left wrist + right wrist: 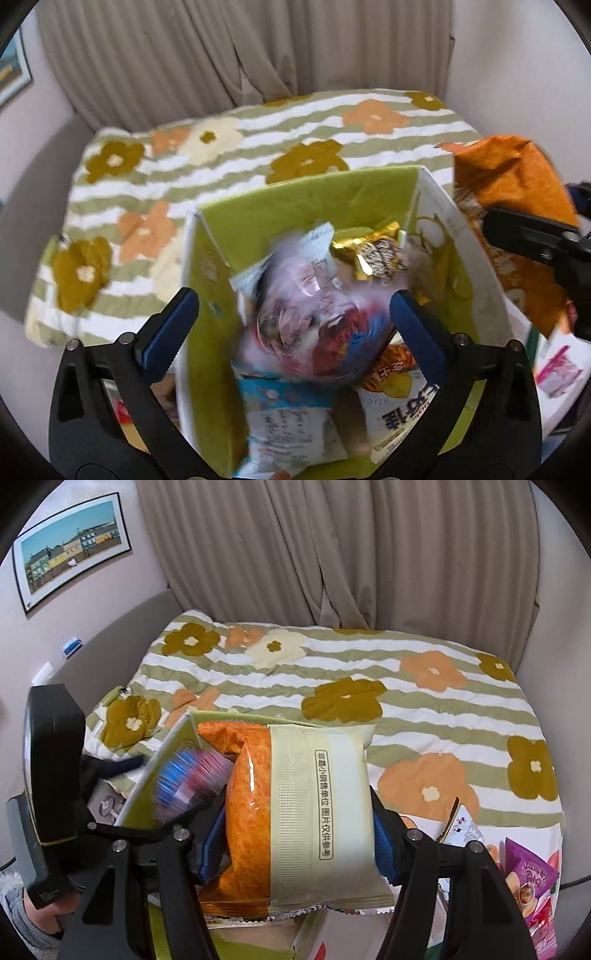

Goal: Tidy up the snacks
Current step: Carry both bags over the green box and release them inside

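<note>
right wrist: orange-and-cream snack packet [295, 812] pinched in right tool [295, 843]

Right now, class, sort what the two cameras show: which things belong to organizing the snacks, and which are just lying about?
Belongs to the job:
green-lined box
blurred red-and-blue packet over the box
gold-wrapped snack inside it
orange-and-cream bag, clamped by the right gripper
open left gripper

Just lying about:
floral quilt
curtain
framed picture

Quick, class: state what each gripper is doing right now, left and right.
Left gripper: open above the box, holding nothing.
Right gripper: shut on the orange snack bag.
</note>
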Tool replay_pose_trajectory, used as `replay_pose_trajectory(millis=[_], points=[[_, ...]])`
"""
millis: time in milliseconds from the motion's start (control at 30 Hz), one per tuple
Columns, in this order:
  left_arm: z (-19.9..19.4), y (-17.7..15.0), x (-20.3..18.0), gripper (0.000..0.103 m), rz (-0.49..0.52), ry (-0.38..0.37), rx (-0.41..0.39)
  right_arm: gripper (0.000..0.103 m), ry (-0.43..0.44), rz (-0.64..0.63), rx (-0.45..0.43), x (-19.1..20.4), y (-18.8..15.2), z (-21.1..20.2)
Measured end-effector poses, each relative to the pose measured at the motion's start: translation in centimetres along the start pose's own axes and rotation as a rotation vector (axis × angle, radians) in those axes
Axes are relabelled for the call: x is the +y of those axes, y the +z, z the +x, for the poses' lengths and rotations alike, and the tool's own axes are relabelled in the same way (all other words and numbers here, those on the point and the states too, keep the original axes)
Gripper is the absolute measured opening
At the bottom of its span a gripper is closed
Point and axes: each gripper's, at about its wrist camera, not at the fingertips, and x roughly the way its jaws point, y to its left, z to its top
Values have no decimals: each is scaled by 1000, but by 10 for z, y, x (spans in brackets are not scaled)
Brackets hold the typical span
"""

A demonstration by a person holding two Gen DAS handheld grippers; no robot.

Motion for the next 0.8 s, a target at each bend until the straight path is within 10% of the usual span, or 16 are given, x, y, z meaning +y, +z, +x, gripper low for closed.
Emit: replay_pose_trajectory(millis=[667,800], points=[[9,-9,23,103,-86,43,50,61,86,-11,133,0,24,75],[10,-12,25,103,-86,66,61,78,94,-4,105,1,23,74]])
